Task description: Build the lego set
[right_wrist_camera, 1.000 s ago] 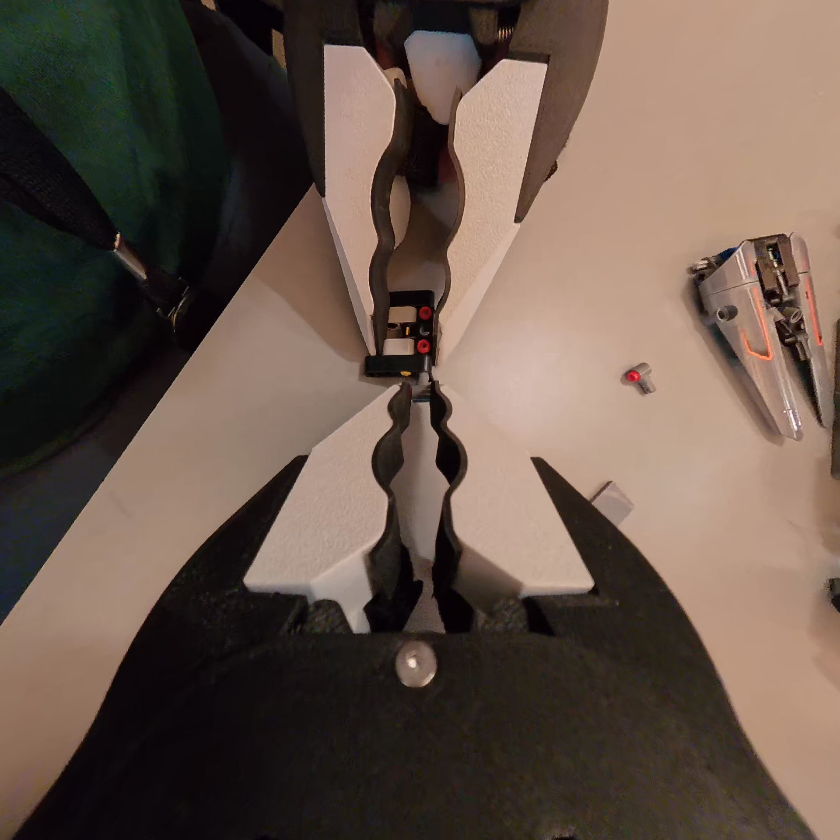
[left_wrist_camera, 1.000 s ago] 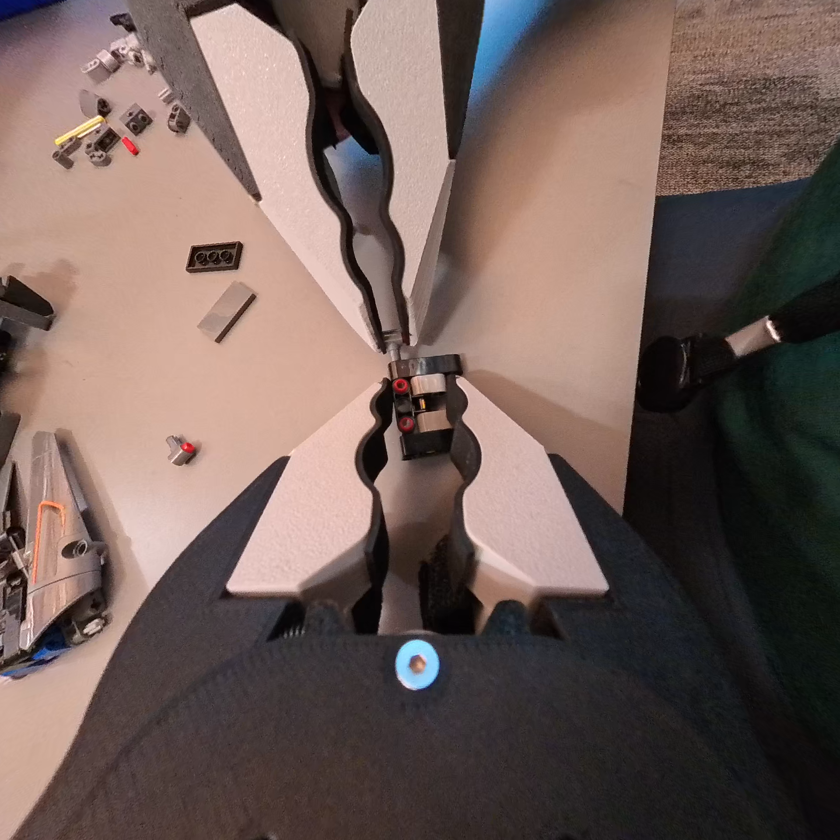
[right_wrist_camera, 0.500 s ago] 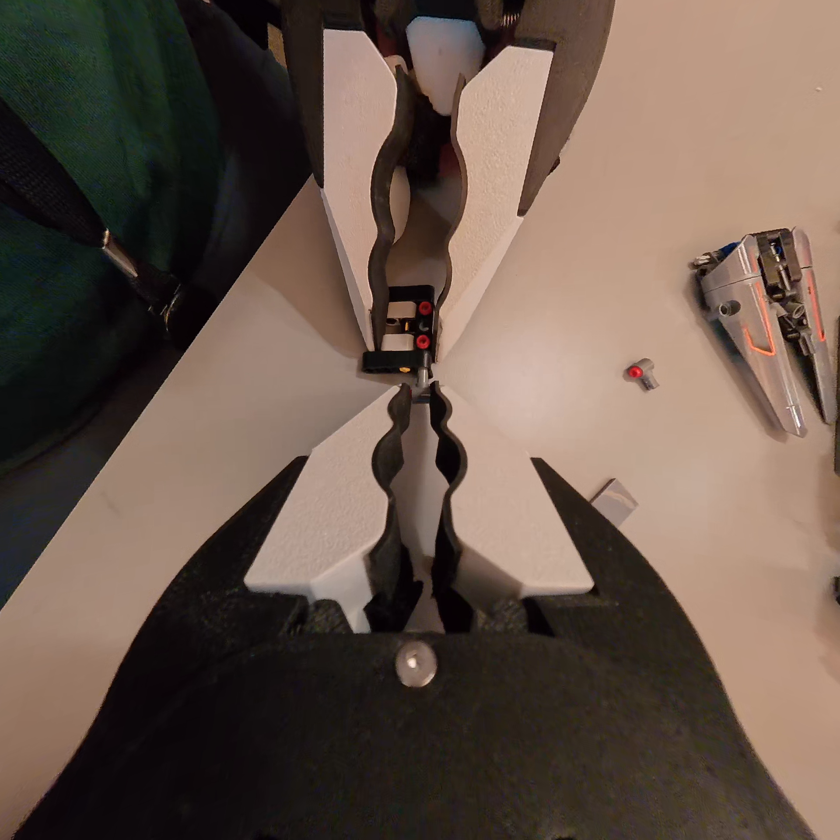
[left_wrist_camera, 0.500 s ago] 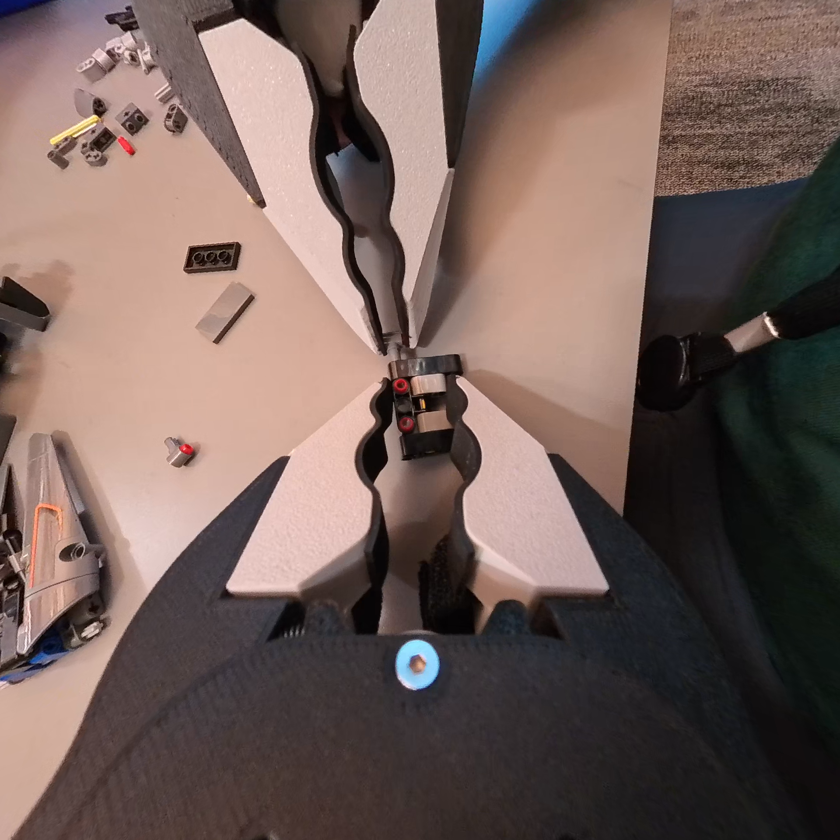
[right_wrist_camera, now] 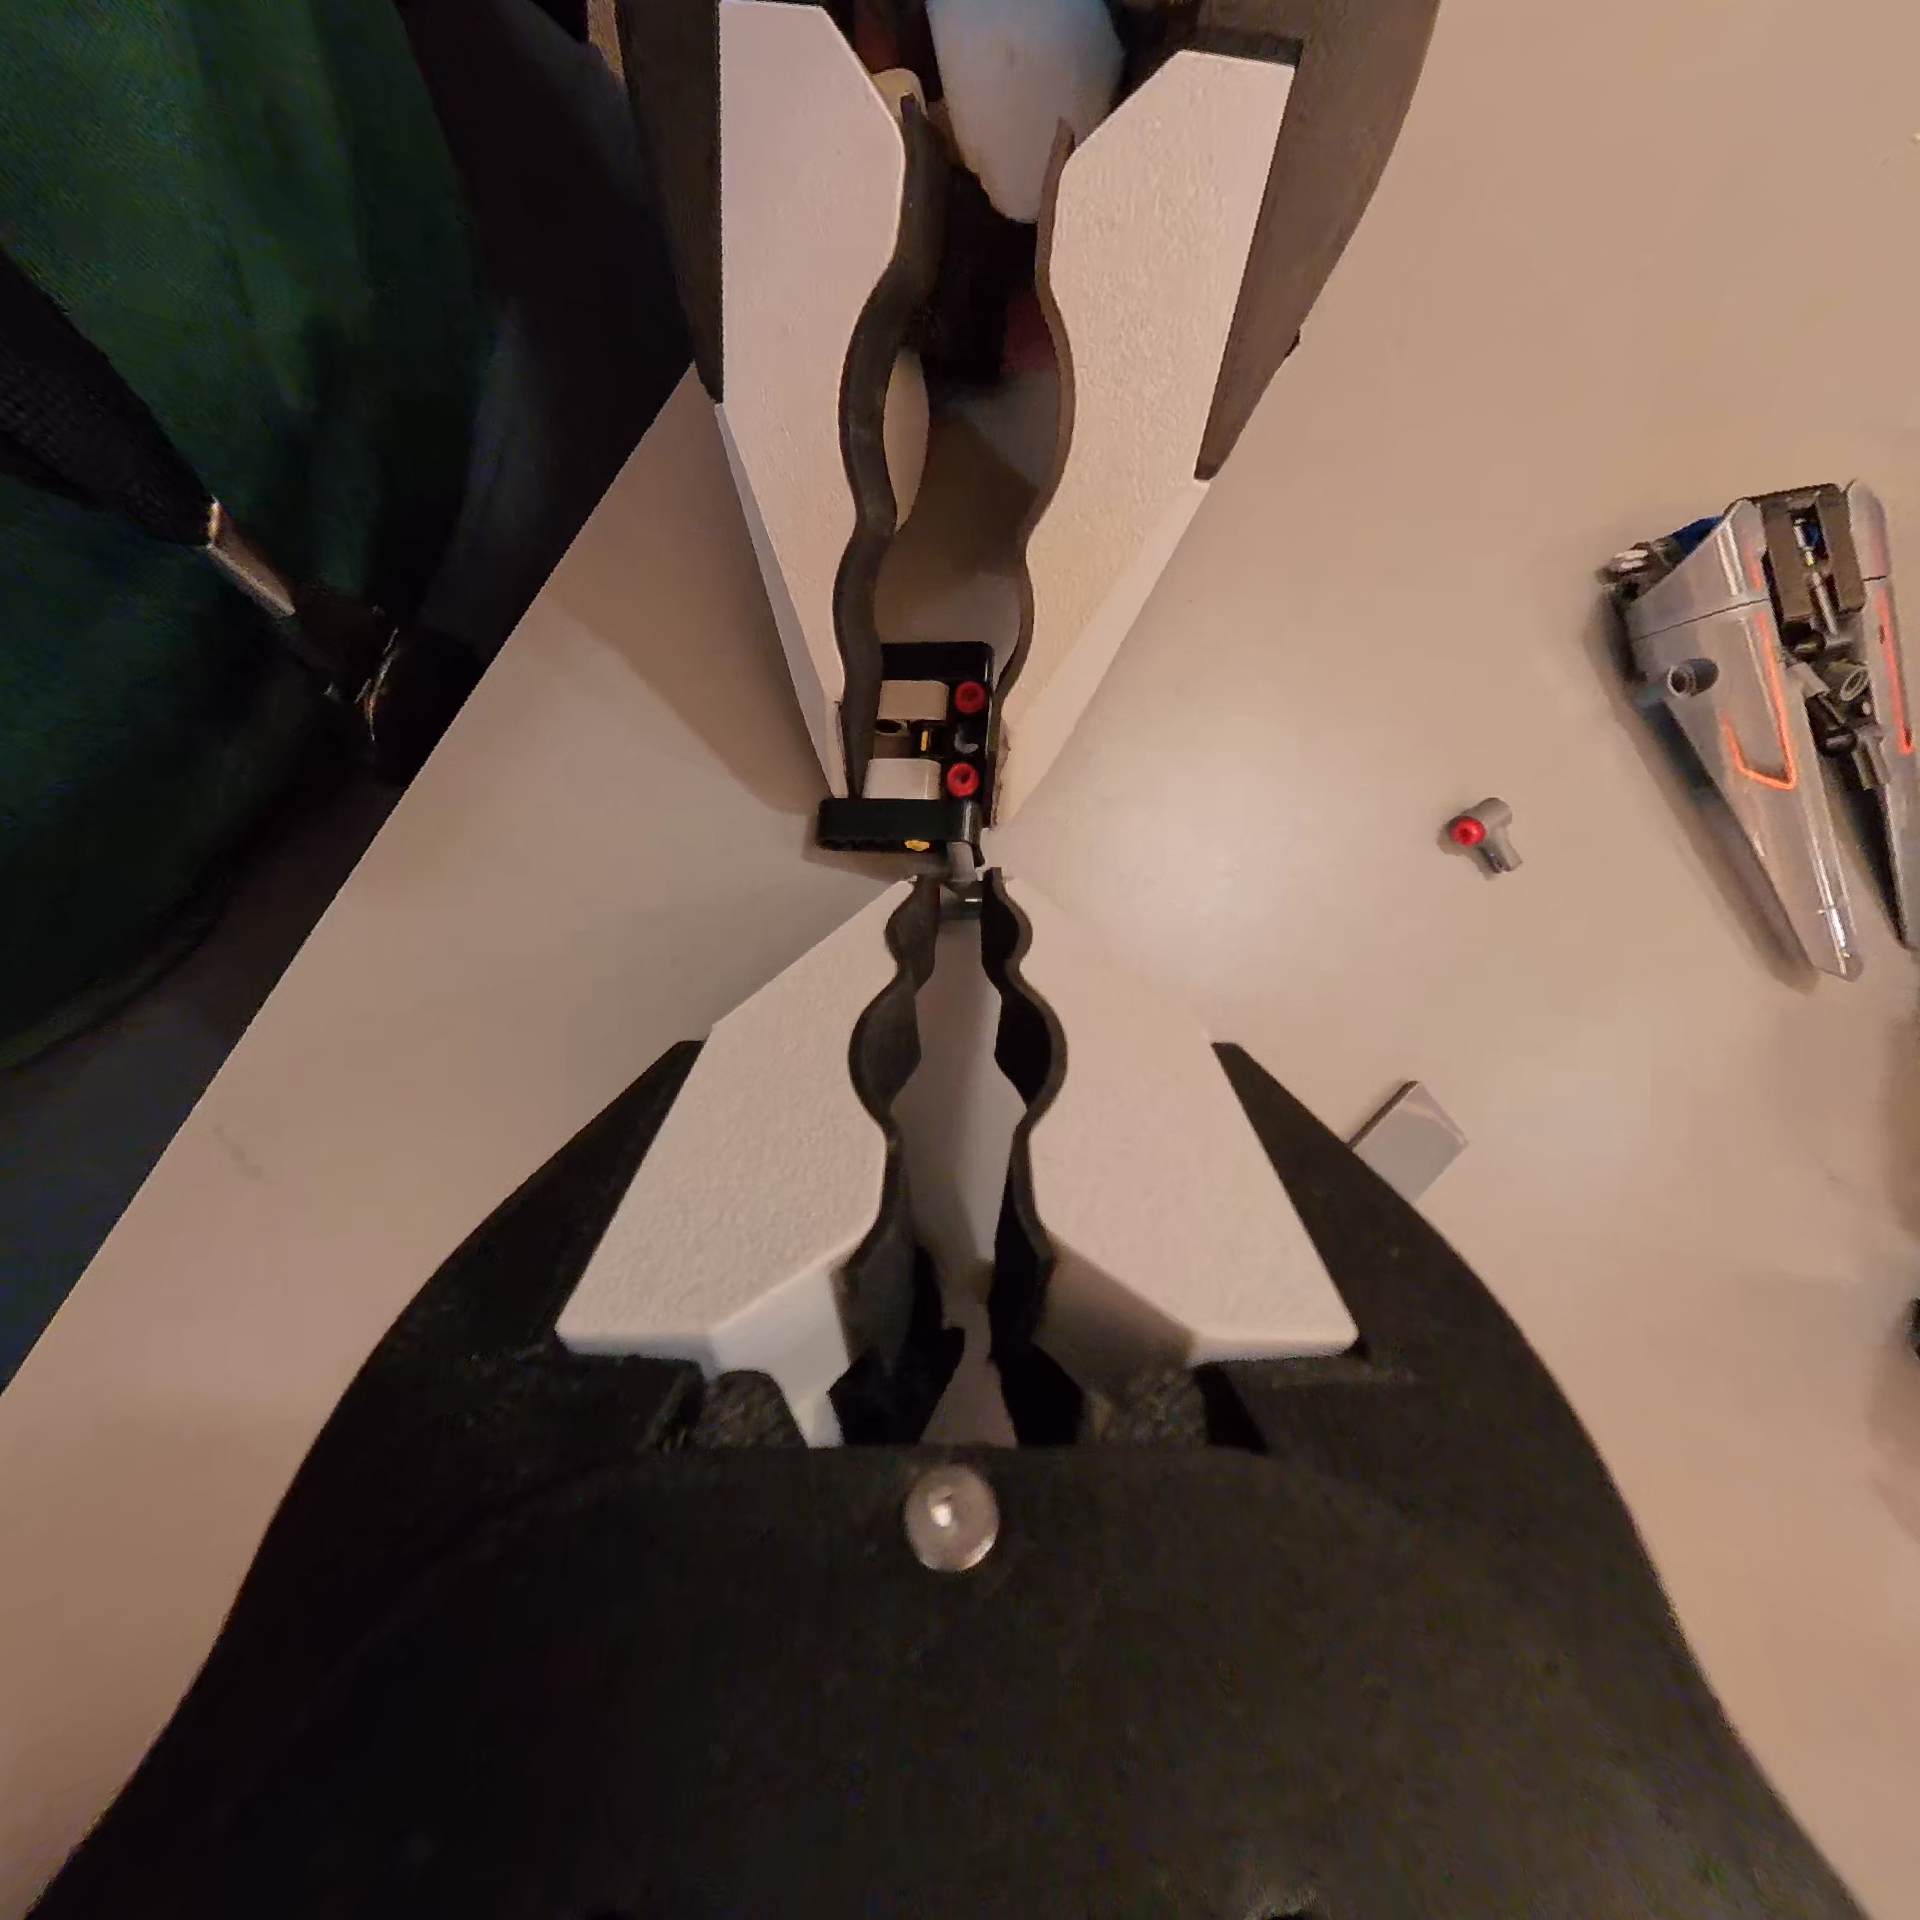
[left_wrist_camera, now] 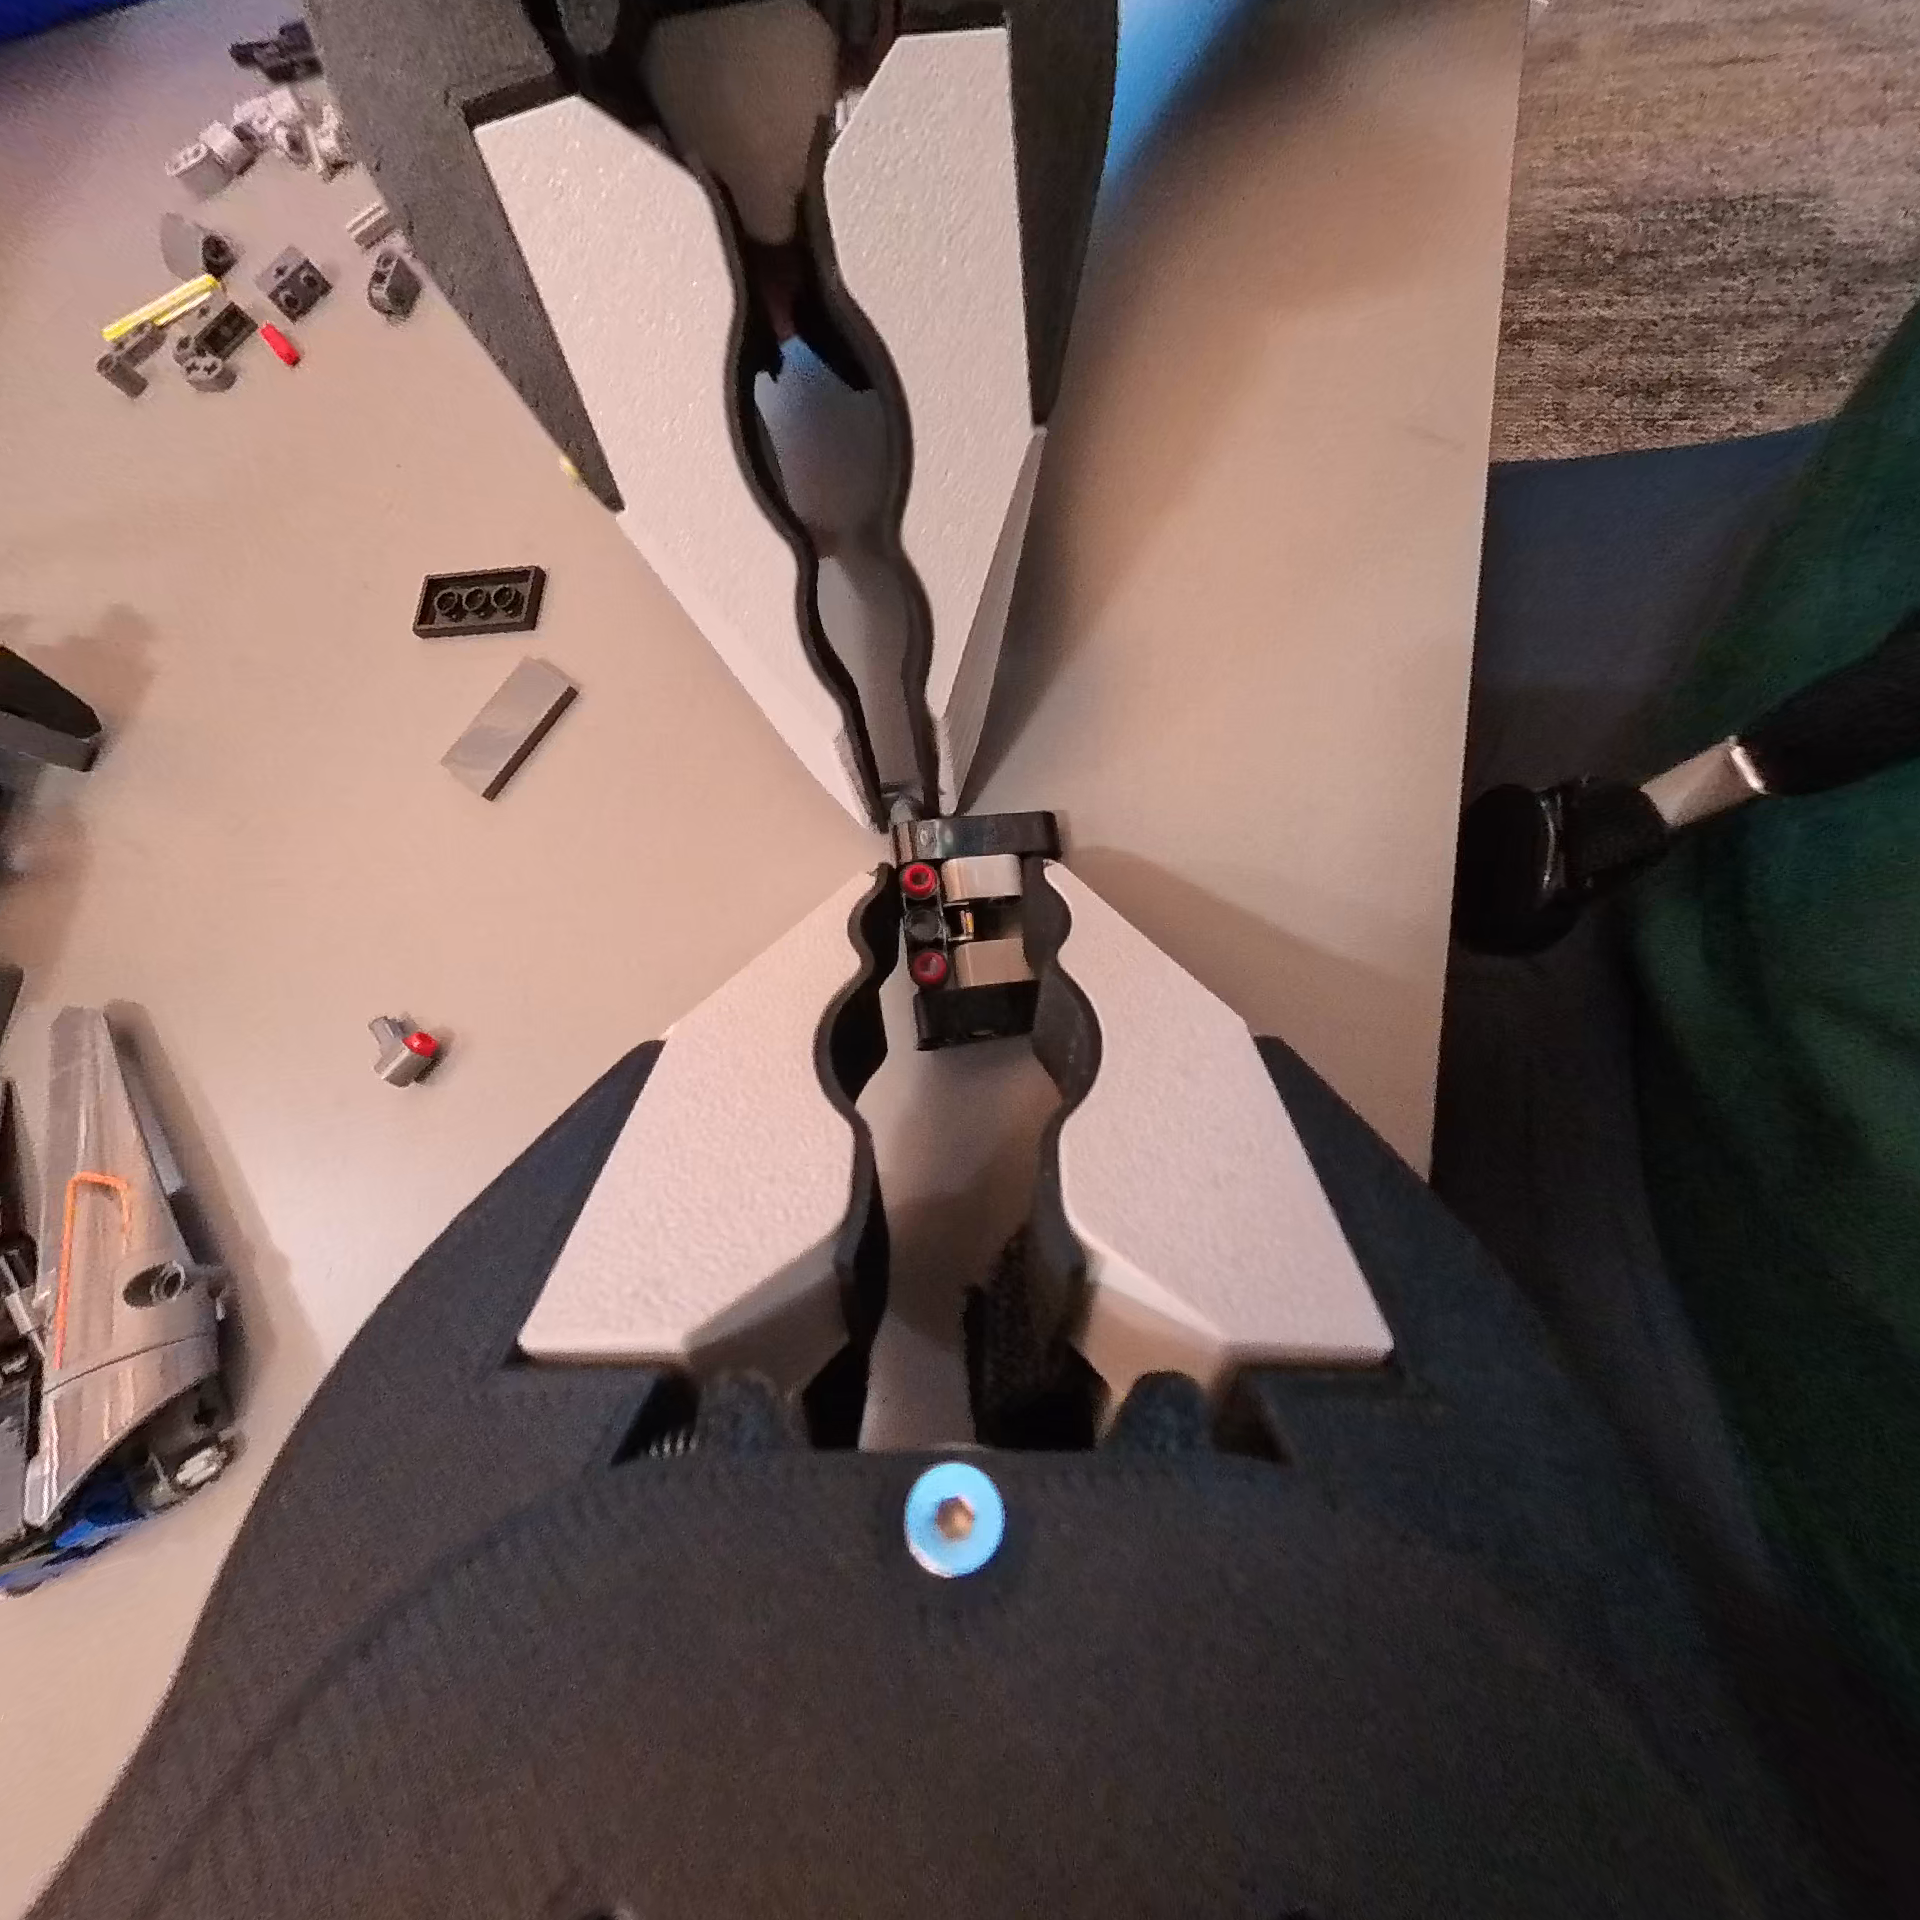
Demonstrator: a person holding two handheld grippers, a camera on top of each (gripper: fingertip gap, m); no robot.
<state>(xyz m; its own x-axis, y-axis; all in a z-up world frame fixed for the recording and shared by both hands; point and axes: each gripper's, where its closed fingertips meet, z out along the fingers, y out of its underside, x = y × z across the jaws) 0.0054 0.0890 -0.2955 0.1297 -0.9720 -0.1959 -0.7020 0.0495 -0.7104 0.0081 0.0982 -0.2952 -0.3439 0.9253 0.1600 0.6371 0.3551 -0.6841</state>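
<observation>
My left gripper (left_wrist_camera: 961, 904) is shut on a small black and grey lego assembly (left_wrist_camera: 971, 940) with two red pins, held above the table near its edge. My right gripper (right_wrist_camera: 956, 894) is shut on a small grey pin (right_wrist_camera: 963, 868). The pin's end touches the black beam at the front of the assembly (right_wrist_camera: 920, 748). The two grippers meet tip to tip. The right gripper (left_wrist_camera: 909, 795) comes in from the top in the left wrist view, and the left gripper (right_wrist_camera: 920, 805) does the same in the right wrist view.
A grey wing sub-build (left_wrist_camera: 114, 1330) (right_wrist_camera: 1745, 727), a grey connector with a red pin (left_wrist_camera: 403, 1049) (right_wrist_camera: 1484, 831), a grey tile (left_wrist_camera: 509, 727) (right_wrist_camera: 1408, 1138), a black plate (left_wrist_camera: 478, 601) and a pile of small parts (left_wrist_camera: 229, 301) lie on the table. The table edge (left_wrist_camera: 1455, 831) is close by.
Both grippers stay tip to tip with the same holds. The pair has drifted slightly over the table. The pin stays against the black beam.
</observation>
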